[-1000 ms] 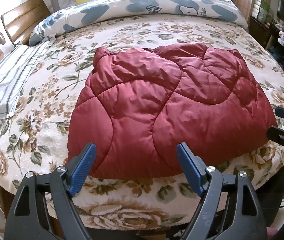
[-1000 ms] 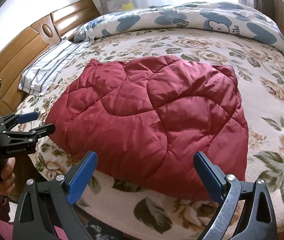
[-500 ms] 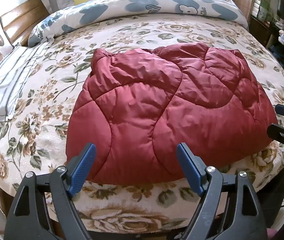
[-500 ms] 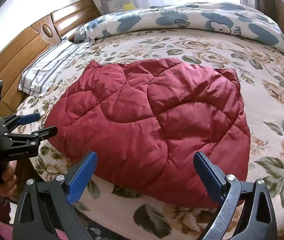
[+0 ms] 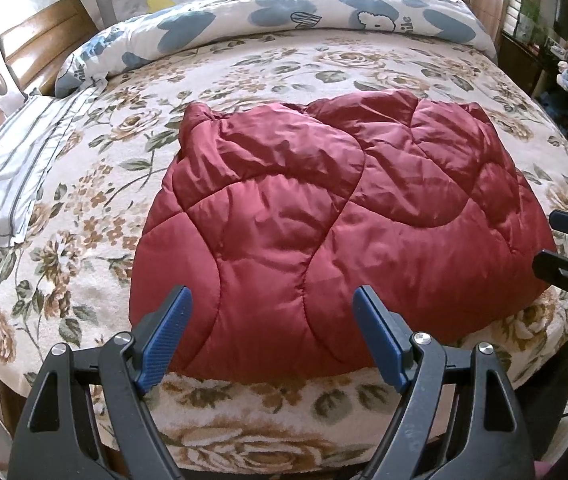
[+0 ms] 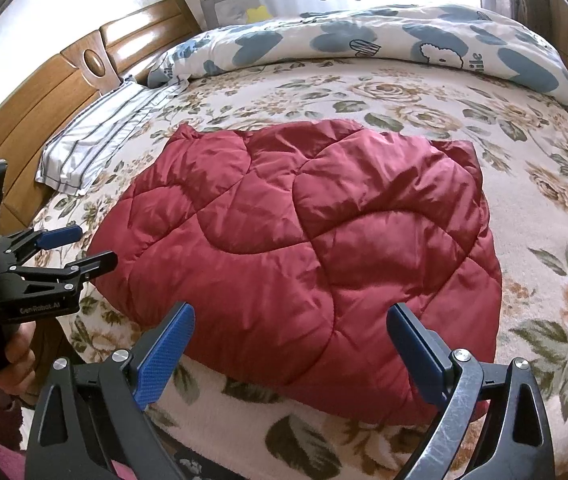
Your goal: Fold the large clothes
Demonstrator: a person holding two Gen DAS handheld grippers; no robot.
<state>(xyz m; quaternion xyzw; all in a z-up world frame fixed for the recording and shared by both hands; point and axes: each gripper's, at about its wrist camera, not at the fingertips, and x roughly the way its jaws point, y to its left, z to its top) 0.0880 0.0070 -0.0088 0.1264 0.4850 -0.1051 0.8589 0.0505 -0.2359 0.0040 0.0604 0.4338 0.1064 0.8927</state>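
Left wrist view is showing, from left to right, a striped pillow (image 5: 15, 176) lying by the wooden headboard (image 5: 39, 52), then a red quilted jacket (image 5: 336, 232) lying folded on the flowered bed (image 5: 83, 208) near its front edge, with the left gripper (image 5: 271, 336) hovering over that edge, fingers (image 5: 165, 334) standing wide apart and clamping nothing. Right wrist view is showing the right gripper (image 6: 290, 354) hanging over the jacket's near right corner, its fingers also spread wide and empty.
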